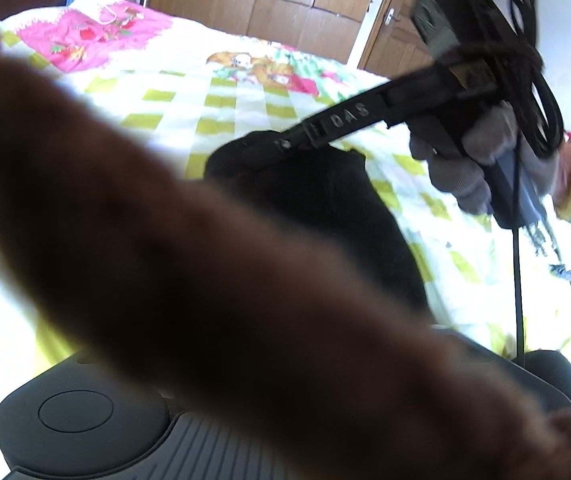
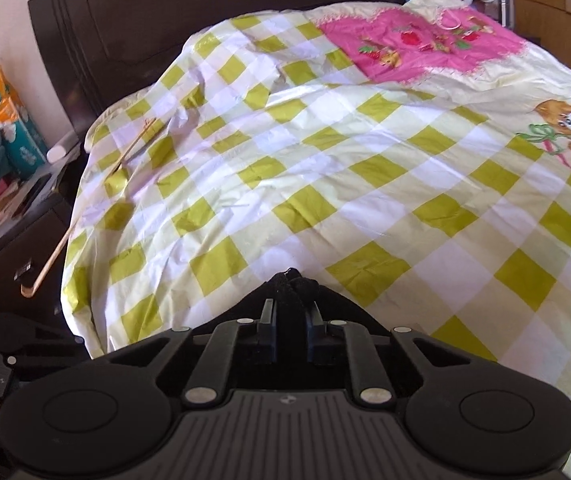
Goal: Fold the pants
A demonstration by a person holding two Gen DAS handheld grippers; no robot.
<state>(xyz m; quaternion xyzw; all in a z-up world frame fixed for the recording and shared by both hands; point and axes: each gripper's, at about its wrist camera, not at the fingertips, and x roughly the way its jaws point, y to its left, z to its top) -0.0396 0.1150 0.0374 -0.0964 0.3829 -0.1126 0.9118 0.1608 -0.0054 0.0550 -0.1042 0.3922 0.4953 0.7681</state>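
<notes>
The pants (image 1: 189,264) are dark brown cloth. In the left wrist view they stretch as a blurred band right across the lens, from upper left to lower right. They hide the fingers of my left gripper; only its body (image 1: 85,416) shows below. A gloved hand (image 1: 465,160) holds my right gripper (image 1: 269,146) at the upper right, shut on a dark corner of the pants above the bed. In the right wrist view my right gripper (image 2: 291,292) has its fingers close together, with bunched dark cloth (image 2: 291,280) pinched between them.
A bed with a green-and-white checked quilt (image 2: 325,168) fills both views, with a pink patch (image 2: 417,44) at its far end. A dark headboard (image 2: 157,12), a cluttered nightstand (image 2: 9,232) and a thin wooden stick (image 2: 85,208) are at the left. A black cable (image 1: 519,280) hangs from the right gripper.
</notes>
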